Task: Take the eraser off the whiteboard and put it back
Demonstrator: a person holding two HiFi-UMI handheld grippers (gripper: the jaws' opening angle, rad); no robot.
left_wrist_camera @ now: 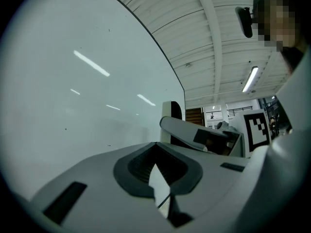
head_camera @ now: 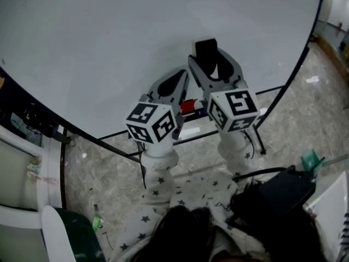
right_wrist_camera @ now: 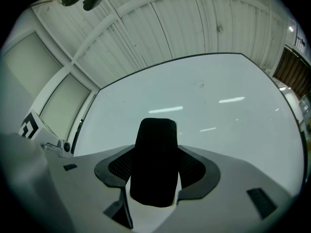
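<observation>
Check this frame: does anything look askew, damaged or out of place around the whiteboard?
Nothing stands out. The right tongs grip the black eraser squarely in front of the whiteboard, which shows no damage. The left tongs are shut and empty beside them.

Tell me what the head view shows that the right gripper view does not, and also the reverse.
Only the head view shows the stone floor, a small red item by the board's lower frame, and the person's star-patterned sleeves. Only the right gripper view shows the ribbed ceiling above the board and pale wall panels to its left. Both show the whiteboard and the black eraser clamped between the jaws of the right gripper.
</observation>
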